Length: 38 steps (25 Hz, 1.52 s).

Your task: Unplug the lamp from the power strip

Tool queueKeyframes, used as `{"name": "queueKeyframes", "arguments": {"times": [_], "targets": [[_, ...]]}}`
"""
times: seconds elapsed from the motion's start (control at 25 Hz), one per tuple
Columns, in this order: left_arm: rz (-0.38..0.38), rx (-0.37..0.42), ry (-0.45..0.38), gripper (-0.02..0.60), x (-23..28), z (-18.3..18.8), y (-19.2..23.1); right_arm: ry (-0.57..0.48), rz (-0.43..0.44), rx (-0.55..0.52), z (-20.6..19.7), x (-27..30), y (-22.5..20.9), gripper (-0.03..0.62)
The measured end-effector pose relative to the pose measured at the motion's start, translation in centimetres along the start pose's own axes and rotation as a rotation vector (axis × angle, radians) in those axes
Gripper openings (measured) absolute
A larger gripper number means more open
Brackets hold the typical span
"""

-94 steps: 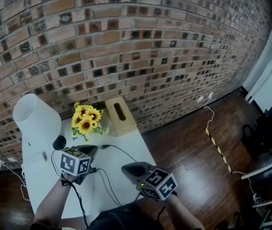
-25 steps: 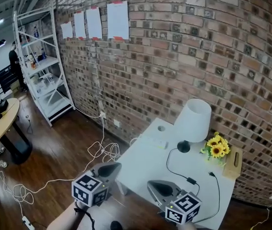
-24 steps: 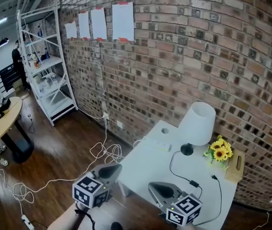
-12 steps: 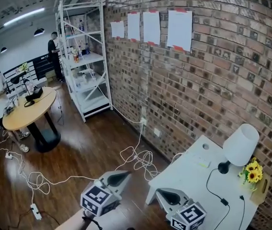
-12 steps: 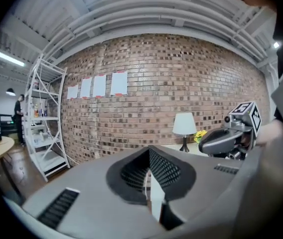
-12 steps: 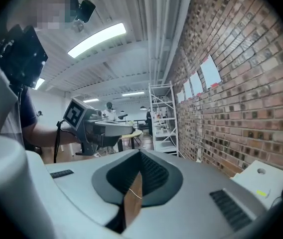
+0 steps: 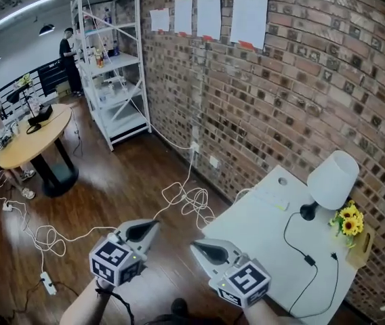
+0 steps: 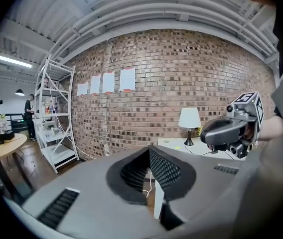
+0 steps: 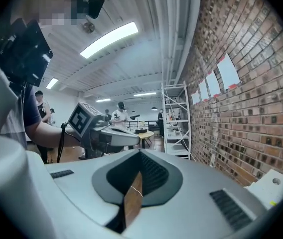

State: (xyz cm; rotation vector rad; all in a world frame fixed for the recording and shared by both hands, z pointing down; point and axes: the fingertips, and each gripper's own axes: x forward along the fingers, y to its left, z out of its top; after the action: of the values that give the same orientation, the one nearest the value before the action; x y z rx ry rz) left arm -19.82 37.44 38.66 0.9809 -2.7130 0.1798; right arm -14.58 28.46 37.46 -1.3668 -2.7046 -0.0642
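Beside the white table's (image 7: pixel 253 230) near corner, the grey left gripper (image 7: pixel 153 226) and right gripper (image 7: pixel 195 246) are pointing nearly level, side by side, jaws pressed together and empty, while the white-shaded lamp (image 7: pixel 333 179) is standing on that table.

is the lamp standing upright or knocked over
Upright: the lamp stands on the white table, base down, shade on top.

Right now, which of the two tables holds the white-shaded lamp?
The white table by the brick wall, at right; the lamp stands at its far end. The other is the round wooden table, far left.
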Motion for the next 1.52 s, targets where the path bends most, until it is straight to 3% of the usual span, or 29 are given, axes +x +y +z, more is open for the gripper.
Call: {"name": "queueKeyframes", "arguments": {"times": [0.36, 0.84, 1.12, 1.32, 1.52], "targets": [[0.045, -0.031, -0.006, 0.008, -1.8, 0.3, -5.9, -0.020, 0.078, 0.003, 0.1, -4.8, 2.8, 0.000], [0.190, -0.071, 0.007, 0.008, -8.8, -1.4, -11.3, -0.024, 0.220, 0.007, -0.8, -9.1, 8.7, 0.000], [0.317, -0.073, -0.014, 0.008, -14.3, -2.1, -9.0, -0.027, 0.324, -0.018, -0.5, -6.4, 13.3, 0.000], [0.347, -0.101, -0.030, 0.008, -16.4, -3.4, -5.8, 0.004, 0.353, -0.045, -0.3, -2.7, 14.9, 0.000], [0.367, -0.152, -0.037, 0.008, -18.9, -5.2, 0.0, 0.028, 0.386, -0.059, 0.3, 3.4, 17.2, 0.000]]}}
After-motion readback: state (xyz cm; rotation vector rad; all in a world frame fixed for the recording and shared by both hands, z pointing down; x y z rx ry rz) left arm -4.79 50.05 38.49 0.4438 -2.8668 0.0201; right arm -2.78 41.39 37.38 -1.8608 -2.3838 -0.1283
